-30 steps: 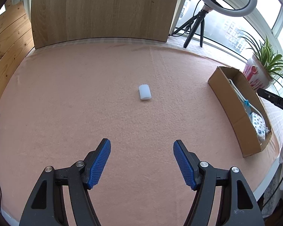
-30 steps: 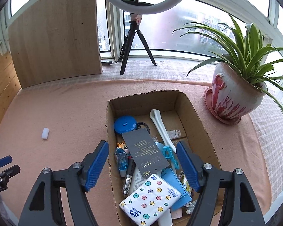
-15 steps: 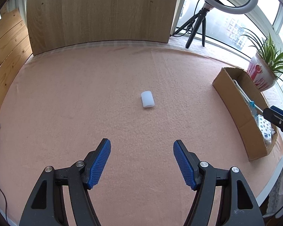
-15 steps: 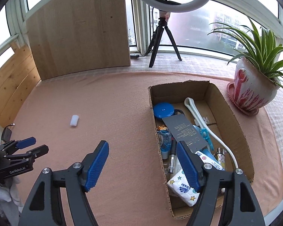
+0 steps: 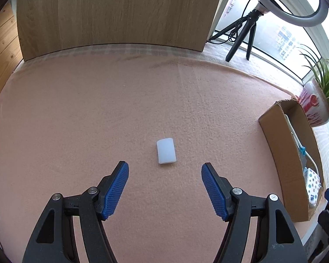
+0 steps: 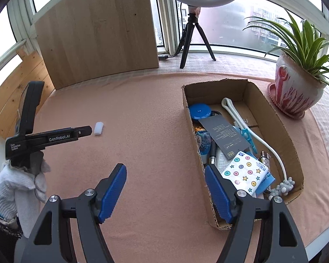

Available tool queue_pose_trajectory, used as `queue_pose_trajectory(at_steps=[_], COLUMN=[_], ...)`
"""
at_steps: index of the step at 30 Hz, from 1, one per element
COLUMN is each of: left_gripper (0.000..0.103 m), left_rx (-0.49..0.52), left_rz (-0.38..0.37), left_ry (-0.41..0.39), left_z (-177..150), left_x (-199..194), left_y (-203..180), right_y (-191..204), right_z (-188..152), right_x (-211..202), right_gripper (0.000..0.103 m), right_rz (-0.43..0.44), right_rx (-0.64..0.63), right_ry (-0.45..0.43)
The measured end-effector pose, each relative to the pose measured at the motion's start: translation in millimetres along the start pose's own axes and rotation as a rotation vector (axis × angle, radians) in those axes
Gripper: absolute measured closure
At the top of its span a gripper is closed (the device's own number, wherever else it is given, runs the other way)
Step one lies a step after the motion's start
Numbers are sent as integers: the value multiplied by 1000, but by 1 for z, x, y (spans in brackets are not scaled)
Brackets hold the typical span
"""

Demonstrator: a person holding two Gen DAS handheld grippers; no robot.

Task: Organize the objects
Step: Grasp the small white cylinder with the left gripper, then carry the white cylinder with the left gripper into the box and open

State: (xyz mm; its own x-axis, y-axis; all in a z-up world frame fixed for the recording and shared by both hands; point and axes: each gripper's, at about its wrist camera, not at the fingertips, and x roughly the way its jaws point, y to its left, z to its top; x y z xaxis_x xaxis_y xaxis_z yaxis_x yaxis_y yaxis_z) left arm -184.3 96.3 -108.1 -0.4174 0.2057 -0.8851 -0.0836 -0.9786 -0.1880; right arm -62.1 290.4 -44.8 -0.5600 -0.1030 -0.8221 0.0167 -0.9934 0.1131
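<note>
- Plainly, the white block (image 5: 166,150) lies alone on the pink cloth (image 5: 76,120), just ahead of the left gripper (image 5: 165,176), between its finger lines.
- Its long axis runs along the reach, so the wide-spread jaws face its long sides.
- The right gripper (image 6: 165,188), also wide and empty, hangs beside the cardboard box (image 6: 283,118), well apart from the block.

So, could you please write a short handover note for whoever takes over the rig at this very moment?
Left gripper: open, empty, just short of the small white cylinder, which lies flat on the pink cloth.
Right gripper: open, empty, over the cloth beside the cardboard box.
Done: the box already holds many items, among them a blue round case, a grey card and a tissue pack.
Left: grasp the cylinder, probably drop it in the box.
</note>
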Motion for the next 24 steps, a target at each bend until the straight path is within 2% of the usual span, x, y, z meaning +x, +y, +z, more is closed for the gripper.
queue_pose_trajectory(at_steps=[7,14,17,20,24], left_gripper=[34,60,66,83,89], left_rx=[29,50,64,74,62], left_rz=[65,96,111,105,61], left_ry=[3,58,46,46,44], left_z=[14,19,18,18,18], left_x=[23,48,50,49,45], left_y=[-16,-21,-22,-19,-13], right_y=[-20,-26,-29,-33,-42], right_z=[-6,-8,-8,-9,-11], right_x=[-15,-32,-36,-38,-38], right_gripper=[33,33,33,33,33], right_rz=[-39,-91,-95,-98,-102], right_rx=[60,76,81,87,107], right_ry=[7,-16,-26,-32,-34])
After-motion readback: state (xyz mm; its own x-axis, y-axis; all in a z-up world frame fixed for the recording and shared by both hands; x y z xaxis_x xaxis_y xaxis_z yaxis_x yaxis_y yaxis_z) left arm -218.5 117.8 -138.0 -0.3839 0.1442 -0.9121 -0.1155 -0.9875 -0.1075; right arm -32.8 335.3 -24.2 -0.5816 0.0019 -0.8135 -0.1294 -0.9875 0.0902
